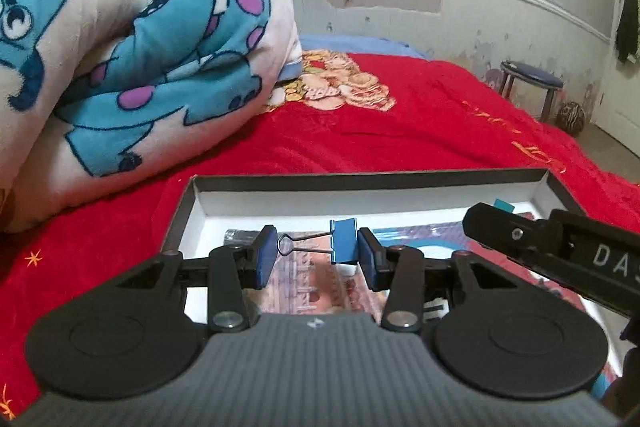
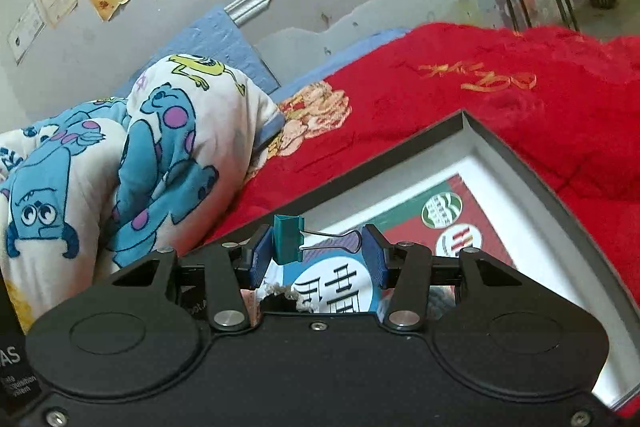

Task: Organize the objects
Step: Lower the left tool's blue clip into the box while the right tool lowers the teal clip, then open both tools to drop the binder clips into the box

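1. Left wrist view: left tongs [image 1: 316, 255] are part-closed on a blue binder clip [image 1: 344, 241]. The clip body sits against the right pad and its wire handle [image 1: 296, 245] reaches across to the left pad. They hang over the open box [image 1: 360, 179] lying on the red bedspread [image 1: 400, 123], with printed packets [image 1: 320, 291] right below the tips. The right tongs' arm [image 1: 560, 251] crosses in just to the right, so I'd keep the two apart on the way down.
2. Same view, advice: lower until the clip is just above a bare patch of box floor, then open. Releasing from height will likely make it bounce onto the packets.
3. Right wrist view: right tongs [image 2: 316, 259] are part-closed on a teal binder clip [image 2: 288, 241], body at the left pad, wire loop [image 2: 340, 241] toward the right pad. Box interior and packets [image 2: 444, 219] lie ahead and to the right; box corner [image 2: 464, 115] is well ahead.
4. Advice: the grip spans body plus springy wire, so the clip may twist out. Move slowly, stay level, and set the two clips down one at a time, side by side.
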The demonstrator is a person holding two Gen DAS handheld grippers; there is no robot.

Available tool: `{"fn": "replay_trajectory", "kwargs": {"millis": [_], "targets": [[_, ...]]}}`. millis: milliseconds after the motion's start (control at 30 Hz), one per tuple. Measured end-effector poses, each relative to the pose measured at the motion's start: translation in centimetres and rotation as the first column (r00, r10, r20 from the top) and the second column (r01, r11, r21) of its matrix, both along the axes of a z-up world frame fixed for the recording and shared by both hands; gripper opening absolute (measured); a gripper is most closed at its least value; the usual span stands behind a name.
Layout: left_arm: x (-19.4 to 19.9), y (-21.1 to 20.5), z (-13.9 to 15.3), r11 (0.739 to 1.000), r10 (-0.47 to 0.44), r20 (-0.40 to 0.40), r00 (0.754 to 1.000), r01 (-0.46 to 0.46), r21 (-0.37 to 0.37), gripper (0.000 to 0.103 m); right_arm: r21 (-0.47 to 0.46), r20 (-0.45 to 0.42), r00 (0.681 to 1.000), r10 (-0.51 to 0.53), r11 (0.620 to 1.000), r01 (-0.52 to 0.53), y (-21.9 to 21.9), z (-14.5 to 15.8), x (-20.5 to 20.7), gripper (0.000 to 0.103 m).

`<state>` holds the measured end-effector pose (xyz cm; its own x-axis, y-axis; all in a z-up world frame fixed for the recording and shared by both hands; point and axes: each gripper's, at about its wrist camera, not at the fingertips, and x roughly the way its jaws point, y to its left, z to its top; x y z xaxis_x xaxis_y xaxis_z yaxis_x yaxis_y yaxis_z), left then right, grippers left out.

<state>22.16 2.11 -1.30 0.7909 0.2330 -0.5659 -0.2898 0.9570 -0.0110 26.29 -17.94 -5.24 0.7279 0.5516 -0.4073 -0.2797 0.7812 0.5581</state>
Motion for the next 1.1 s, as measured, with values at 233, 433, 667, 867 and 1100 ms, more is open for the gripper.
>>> {"fn": "replay_trajectory", "kwargs": {"millis": [233, 433, 667, 867, 1100], "targets": [[0.1, 0.1, -0.4, 1.000, -0.001, -0.016, 1.000, 0.001, 0.003, 0.048, -0.005, -0.087, 0.996, -0.020, 1.000, 0.019, 0.2, -0.8, 0.8, 0.047], [0.2, 0.1, -0.5, 1.000, -0.006, -0.024, 1.000, 0.006, 0.007, 0.048, 0.009, -0.129, 0.991, -0.022, 1.000, 0.023, 0.2, -1.2, 1.2, 0.047], [0.4, -0.1, -0.6, 1.000, -0.014, -0.035, 0.999, 0.014, 0.009, 0.048, 0.000, -0.126, 0.992, -0.026, 1.000, 0.026, 0.4, -1.2, 1.1, 0.047], [0.5, -0.1, -0.7, 0.999, -0.036, -0.047, 0.998, 0.036, -0.001, 0.048, 0.018, -0.127, 0.992, -0.019, 1.000, 0.022, 0.1, -1.3, 1.0, 0.047], [0.6, -0.1, -0.8, 0.999, -0.046, -0.055, 0.997, 0.047, 0.001, 0.049, 0.007, -0.121, 0.992, -0.024, 1.000, 0.025, 0.2, -1.3, 0.9, 0.047]]}}
